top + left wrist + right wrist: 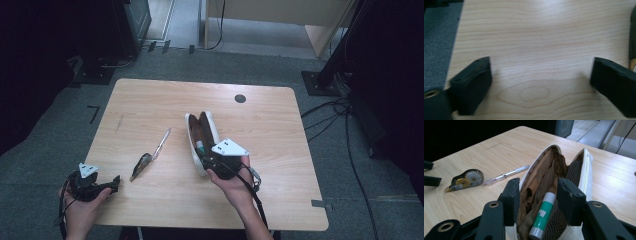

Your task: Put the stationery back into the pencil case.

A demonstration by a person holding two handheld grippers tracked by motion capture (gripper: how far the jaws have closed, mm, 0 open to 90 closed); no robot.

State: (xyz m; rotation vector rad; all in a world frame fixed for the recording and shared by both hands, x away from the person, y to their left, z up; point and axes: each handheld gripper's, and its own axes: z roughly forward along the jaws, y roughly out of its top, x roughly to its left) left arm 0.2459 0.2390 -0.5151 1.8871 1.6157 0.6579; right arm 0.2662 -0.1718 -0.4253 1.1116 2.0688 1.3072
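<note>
Inspected: wooden counter [150, 100] bearing an open white pencil case [214, 127], lying lengthwise near the centre, zip mouth upward. Right tool [537, 192] positioned at the near end of the case, jaws set apart with one on each side of the brown inner lining; no firm clamp on the fabric confirmed, though the jaws stand close against it. Inside the case, between those jaws: a glue stick [543, 215] with green-and-white body, lying along the mesh pocket [574, 173]. Left of the case, on the bare counter: a clear pen [162, 143], and just beside its near tip a correction tape dispenser [141, 165], the two nearly touching end to end. Left tool [541, 82] held low over the near left corner of the counter, jaws spread wide, nothing between them but wood grain. Well apart from the pencil case; dispenser lies between the two tools. Dark round grommet [240, 98] noted at the far side of the counter.
</note>
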